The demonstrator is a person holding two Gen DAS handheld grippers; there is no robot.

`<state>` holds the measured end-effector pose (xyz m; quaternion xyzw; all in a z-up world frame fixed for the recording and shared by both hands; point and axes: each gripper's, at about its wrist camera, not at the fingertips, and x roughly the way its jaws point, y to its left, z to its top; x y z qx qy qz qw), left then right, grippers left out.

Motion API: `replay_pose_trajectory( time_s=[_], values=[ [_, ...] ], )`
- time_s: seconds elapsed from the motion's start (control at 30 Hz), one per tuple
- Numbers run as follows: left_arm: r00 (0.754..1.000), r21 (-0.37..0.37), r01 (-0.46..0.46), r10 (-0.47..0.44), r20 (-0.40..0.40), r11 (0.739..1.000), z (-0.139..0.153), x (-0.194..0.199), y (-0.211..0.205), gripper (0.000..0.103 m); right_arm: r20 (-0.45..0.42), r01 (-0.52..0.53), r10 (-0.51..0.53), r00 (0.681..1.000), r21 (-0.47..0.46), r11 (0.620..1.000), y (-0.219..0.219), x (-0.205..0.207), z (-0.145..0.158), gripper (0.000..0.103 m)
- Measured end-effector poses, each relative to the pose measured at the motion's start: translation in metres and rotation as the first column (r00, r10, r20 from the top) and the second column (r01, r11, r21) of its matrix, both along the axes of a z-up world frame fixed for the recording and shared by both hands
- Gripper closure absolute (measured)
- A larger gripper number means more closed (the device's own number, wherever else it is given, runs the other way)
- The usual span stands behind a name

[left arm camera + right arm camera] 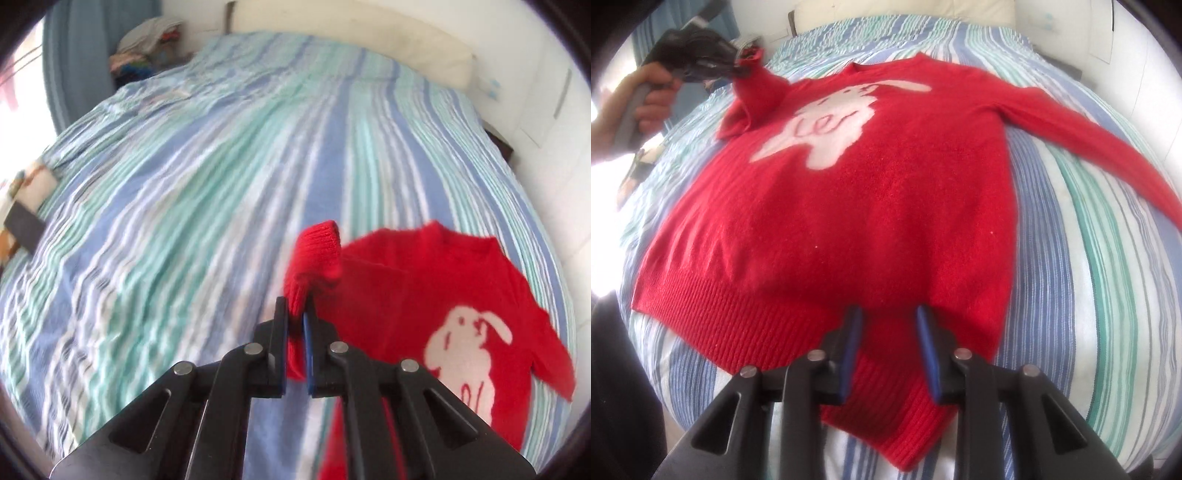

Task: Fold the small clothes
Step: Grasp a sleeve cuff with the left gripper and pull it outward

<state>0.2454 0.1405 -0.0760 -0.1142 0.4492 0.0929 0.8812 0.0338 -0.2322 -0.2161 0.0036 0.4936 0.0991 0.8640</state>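
Note:
A small red sweater (871, 192) with a white rabbit design (831, 122) lies front up on the striped bed. My left gripper (295, 314) is shut on the cuff of the sweater's left sleeve (317, 254) and holds it lifted above the bed; it also shows in the right wrist view (738, 68). My right gripper (888, 325) is open and empty, hovering over the ribbed hem (768, 314). The other sleeve (1089, 136) lies stretched out to the right. The sweater body also shows in the left wrist view (424, 295).
The bed has a blue, green and white striped sheet (203, 184). A pile of clothes (147, 48) sits at the bed's far left corner. A cream headboard (351, 37) and white wall stand behind. Small items (26, 206) lie off the bed's left edge.

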Motion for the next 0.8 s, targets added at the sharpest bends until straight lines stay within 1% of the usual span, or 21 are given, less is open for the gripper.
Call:
replay_pose_trajectory(
  time_s=[0.03,0.07,0.13,0.17,0.2,0.23,0.27,0.37,0.4,0.47,0.6,0.67,0.8],
  values=[
    [0.996,-0.003,-0.085,0.085,-0.003,0.996,-0.002,-0.009,0.036,0.098,0.0,0.002,-0.002,1.0,0.003,1.0,-0.001,0.0,0.0,0.074],
    [0.987,-0.001,-0.162,0.162,-0.016,0.987,-0.008,-0.021,0.069,0.098,-0.001,0.003,-0.003,1.0,0.004,1.0,-0.001,0.001,0.0,0.074],
    [0.956,-0.027,-0.291,0.289,-0.057,0.956,-0.024,-0.037,0.127,0.098,-0.002,0.004,-0.004,1.0,0.0,1.0,-0.001,0.001,0.0,0.073],
    [0.939,-0.046,-0.34,0.336,-0.077,0.939,-0.033,-0.045,0.15,0.098,-0.001,0.004,-0.004,1.0,-0.004,1.0,0.0,0.001,0.0,0.073],
    [0.922,-0.058,-0.381,0.375,-0.1,0.923,-0.047,-0.051,0.164,0.098,-0.001,0.004,-0.004,1.0,-0.008,1.0,0.0,0.001,0.0,0.073],
    [0.909,-0.076,-0.41,0.4,-0.121,0.909,-0.058,-0.057,0.179,0.101,0.0,0.003,-0.003,1.0,-0.013,1.0,0.001,0.001,0.0,0.073],
    [0.897,-0.09,-0.433,0.419,-0.142,0.897,-0.07,-0.06,0.186,0.101,0.001,0.003,-0.003,1.0,-0.019,1.0,0.002,0.001,0.0,0.073],
    [0.879,-0.141,-0.465,0.438,-0.187,0.874,-0.098,-0.076,0.193,0.101,0.002,-0.001,0.001,1.0,-0.045,0.999,0.006,0.001,0.001,0.073],
    [0.877,-0.142,-0.469,0.441,-0.191,0.872,-0.104,-0.078,0.191,0.101,0.001,-0.001,0.001,1.0,-0.052,0.999,0.007,0.002,0.001,0.073],
    [0.878,-0.122,-0.467,0.441,-0.187,0.876,-0.11,-0.08,0.187,0.101,0.0,0.0,0.0,1.0,-0.062,0.998,0.008,0.002,0.0,0.073],
    [0.884,-0.071,-0.445,0.426,-0.194,0.893,-0.116,-0.075,0.184,0.101,-0.004,-0.001,0.001,1.0,-0.076,0.997,0.009,0.003,0.0,0.073],
    [0.882,-0.076,-0.45,0.429,-0.197,0.89,-0.118,-0.077,0.187,0.101,0.001,-0.002,0.002,1.0,-0.077,0.997,0.009,0.002,0.0,0.073],
    [0.878,-0.115,-0.461,0.434,-0.2,0.88,-0.123,-0.08,0.193,0.101,0.002,-0.012,0.012,1.0,-0.101,0.995,0.011,0.002,0.0,0.073]
  ],
)
